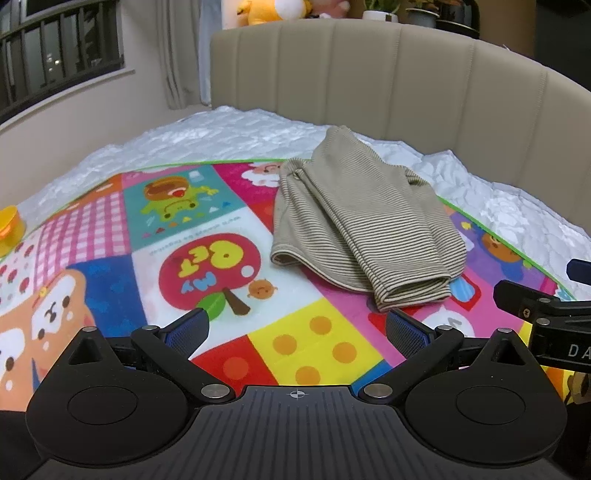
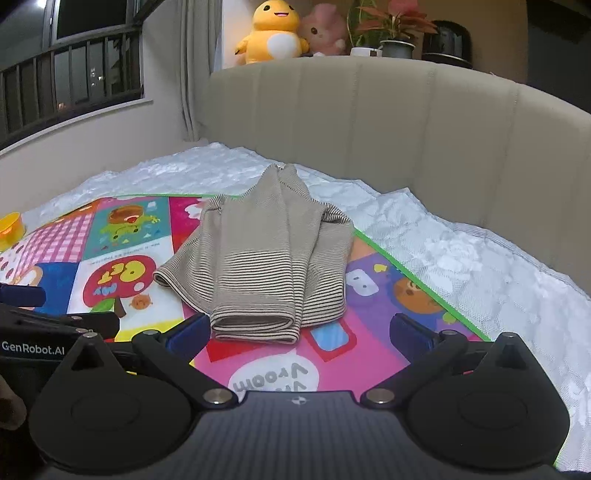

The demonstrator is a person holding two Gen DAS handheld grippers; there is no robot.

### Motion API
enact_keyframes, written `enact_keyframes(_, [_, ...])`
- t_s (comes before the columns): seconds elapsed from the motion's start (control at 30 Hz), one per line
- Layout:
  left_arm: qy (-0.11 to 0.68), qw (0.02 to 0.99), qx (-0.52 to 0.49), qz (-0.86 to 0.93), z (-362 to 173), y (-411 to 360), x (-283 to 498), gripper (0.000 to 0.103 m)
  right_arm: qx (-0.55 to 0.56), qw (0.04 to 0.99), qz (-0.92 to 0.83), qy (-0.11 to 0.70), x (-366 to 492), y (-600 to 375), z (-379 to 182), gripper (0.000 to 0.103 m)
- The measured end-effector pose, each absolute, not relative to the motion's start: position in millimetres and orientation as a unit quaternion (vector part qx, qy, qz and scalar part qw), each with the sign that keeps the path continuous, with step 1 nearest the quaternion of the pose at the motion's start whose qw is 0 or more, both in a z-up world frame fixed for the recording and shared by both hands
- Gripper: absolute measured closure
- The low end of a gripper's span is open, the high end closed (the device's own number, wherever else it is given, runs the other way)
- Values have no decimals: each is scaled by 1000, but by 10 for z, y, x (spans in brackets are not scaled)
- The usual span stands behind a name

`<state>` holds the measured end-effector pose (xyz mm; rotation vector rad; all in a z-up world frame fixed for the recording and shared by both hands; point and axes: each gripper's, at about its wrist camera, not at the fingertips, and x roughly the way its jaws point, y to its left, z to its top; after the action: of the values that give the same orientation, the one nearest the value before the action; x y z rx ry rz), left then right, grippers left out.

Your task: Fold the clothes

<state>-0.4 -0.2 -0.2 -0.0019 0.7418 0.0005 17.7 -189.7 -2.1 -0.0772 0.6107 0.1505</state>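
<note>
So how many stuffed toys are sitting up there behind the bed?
2. A yellow duck plush sits on the ledge above the headboard, and a pink plush leans right beside it, next to the potted plants. More could be hidden outside the view.

The folded striped garment (image 1: pixel 354 221) lies near the colourful mat's (image 1: pixel 207 266) far right edge, beyond the left gripper's (image 1: pixel 295 334) spread, empty fingers.

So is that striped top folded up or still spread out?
Folded. The striped top lies on the play mat as a narrow layered bundle with a doubled edge nearest.
</note>
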Motion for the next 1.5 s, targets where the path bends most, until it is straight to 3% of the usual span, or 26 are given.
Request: enact_keyframes(1.5, [367,930,4,4,-27,-8,-17,0,-21,944,75,320,206,-1896,-42,0])
